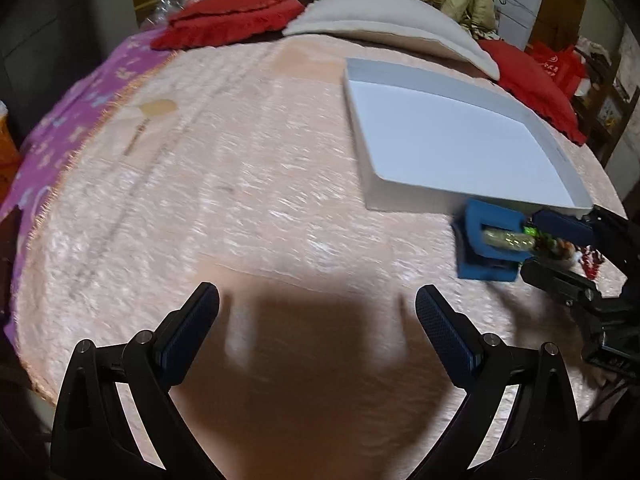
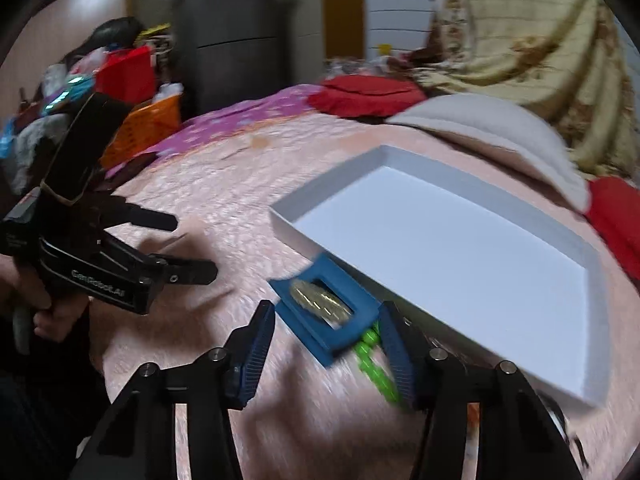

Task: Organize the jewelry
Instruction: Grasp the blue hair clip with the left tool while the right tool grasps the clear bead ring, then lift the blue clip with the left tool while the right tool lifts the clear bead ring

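Green beads (image 2: 374, 364) blurred, half-hidden behind blue box (image 2: 326, 312).

- The pink blanket (image 1: 248, 184) on the bed is soft, fuzzy cloth with a little shine.
- The white box (image 2: 460, 264) looks like smooth, matt cardboard.
- The small blue case (image 2: 332, 312) looks like matt plastic with a clear window.
- The gold bangle (image 2: 320, 300) inside it is shiny, like metal.
- The green beads (image 2: 374, 360) look smooth and glossy.
- The left tongs (image 1: 318, 316) are black plastic, with rough blue pads (image 1: 440, 332) and shiny metal pins.
- The red cushion (image 1: 232, 16) is cloth with a frilly edge.
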Demonstrator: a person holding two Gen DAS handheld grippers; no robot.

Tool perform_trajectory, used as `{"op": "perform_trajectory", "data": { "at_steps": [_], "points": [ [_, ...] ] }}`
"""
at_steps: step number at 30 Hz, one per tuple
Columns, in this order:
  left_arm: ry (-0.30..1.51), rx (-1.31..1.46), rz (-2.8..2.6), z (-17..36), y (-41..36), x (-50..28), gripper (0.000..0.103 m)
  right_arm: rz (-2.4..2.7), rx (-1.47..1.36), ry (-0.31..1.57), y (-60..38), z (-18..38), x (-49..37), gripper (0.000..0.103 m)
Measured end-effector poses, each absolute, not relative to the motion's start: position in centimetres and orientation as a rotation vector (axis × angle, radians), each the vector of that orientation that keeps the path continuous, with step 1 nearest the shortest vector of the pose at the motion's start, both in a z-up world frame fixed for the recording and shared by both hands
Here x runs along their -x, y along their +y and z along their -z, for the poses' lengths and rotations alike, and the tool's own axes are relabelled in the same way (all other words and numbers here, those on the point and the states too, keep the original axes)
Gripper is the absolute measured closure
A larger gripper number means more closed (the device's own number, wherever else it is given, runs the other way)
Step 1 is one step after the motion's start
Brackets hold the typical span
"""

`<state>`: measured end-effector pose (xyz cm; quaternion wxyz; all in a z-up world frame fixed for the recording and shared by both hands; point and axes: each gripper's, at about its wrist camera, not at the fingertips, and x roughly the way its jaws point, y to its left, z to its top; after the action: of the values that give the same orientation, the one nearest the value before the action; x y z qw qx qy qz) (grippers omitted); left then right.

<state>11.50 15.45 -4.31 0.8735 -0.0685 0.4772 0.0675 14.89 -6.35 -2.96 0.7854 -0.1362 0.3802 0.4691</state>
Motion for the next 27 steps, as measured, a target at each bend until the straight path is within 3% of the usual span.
{"op": "perform_trajectory", "data": {
  "at_steps": [11, 21, 27],
  "points": [
    [1.004, 0.197, -0.142, 4.3, 17.2, -11.8, 0.004, -1.164, 0.398, 0.862, -4.9, 3.1, -15.0, 0.091],
    [0.993, 0.234, -0.086, 4.0, 16.2, -11.7, 0.004, -1.115, 0.128, 0.87, -7.5, 2.1, -15.5, 0.094],
    [0.975, 0.248, 0.056, 3.6, 13.1, -12.1, 0.004, -0.816, 0.137, 0.826, -11.4, 0.6, -14.8, 0.094]
  ]
}}
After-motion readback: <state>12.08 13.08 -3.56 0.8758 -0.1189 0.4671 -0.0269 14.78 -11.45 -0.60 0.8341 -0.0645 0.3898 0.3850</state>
